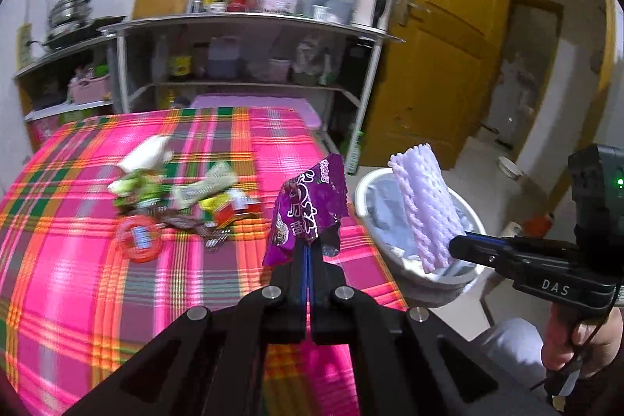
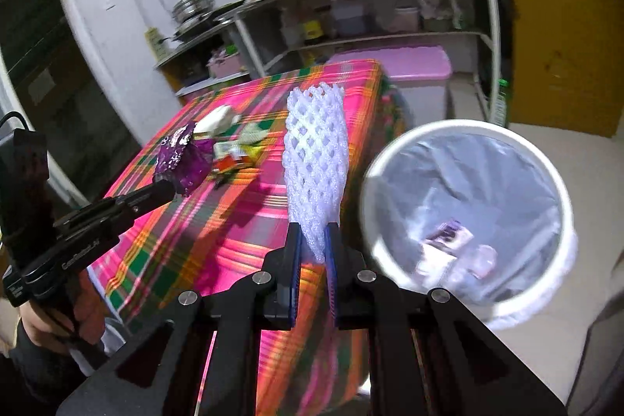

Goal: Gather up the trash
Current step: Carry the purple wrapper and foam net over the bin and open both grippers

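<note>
Plaid cloth (image 1: 97, 279) in pink, green and orange covered a table, with cluttered shelves (image 1: 249, 26) and a yellow door (image 1: 440, 38) behind. Motion blur smeared the litter pile (image 1: 175, 193) at 10 o'clock in the left view, so single pieces were hard to tell apart; a red ring (image 1: 139, 238) lay just beside it. Both grippers' bodies were cut off by the lower frame edge.

The left gripper (image 1: 306, 252) pointed forward over the table's edge, its fingers clenched on a purple wrapper (image 1: 308, 209) that stood upright. The right gripper (image 2: 314, 244), level and held in a hand (image 1: 577, 342) at 4 o'clock, pinched the lower end of a white foam net (image 2: 314, 158), also upright.

A white bin (image 2: 468, 217) with a clear liner stood on the floor beside the table, at 3 o'clock in the right view. Blurred scraps (image 2: 452, 240) lay at its bottom.
</note>
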The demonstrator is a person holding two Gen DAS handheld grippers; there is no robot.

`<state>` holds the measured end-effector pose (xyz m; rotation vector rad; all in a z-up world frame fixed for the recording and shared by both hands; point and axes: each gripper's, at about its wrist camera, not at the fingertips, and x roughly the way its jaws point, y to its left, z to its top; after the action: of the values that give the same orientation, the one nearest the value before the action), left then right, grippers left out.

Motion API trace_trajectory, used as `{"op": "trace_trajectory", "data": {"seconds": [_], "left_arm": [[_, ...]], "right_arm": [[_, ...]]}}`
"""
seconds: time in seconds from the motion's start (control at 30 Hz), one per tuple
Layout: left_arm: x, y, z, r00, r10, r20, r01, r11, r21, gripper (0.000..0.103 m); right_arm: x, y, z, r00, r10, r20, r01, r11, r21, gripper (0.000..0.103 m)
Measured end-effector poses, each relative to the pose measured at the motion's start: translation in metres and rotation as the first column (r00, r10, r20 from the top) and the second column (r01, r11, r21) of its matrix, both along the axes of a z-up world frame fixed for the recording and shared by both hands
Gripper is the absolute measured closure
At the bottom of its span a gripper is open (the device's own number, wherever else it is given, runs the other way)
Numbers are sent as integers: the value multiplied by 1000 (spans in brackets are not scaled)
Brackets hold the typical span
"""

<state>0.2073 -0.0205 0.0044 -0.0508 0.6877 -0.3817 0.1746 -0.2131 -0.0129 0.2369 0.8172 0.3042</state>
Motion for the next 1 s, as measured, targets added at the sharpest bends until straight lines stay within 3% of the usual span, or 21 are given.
{"op": "trace_trajectory", "data": {"seconds": [0.23,0.6,1.0], "left_arm": [[8,-43,-2,997,-82,-3,82,997,-10,103],[30,-100,-24,980,-188,-70,187,982,-18,103],[57,-136,-54,960,-222,-168,225,974,-4,103]], "right_arm": [[-4,-43,-10,996,-91,-26,91,996,-1,91],[1,-70,-30,985,-155,-81,155,988,-9,91],[9,-91,-53,966,-211,-152,212,977,-9,88]]}}
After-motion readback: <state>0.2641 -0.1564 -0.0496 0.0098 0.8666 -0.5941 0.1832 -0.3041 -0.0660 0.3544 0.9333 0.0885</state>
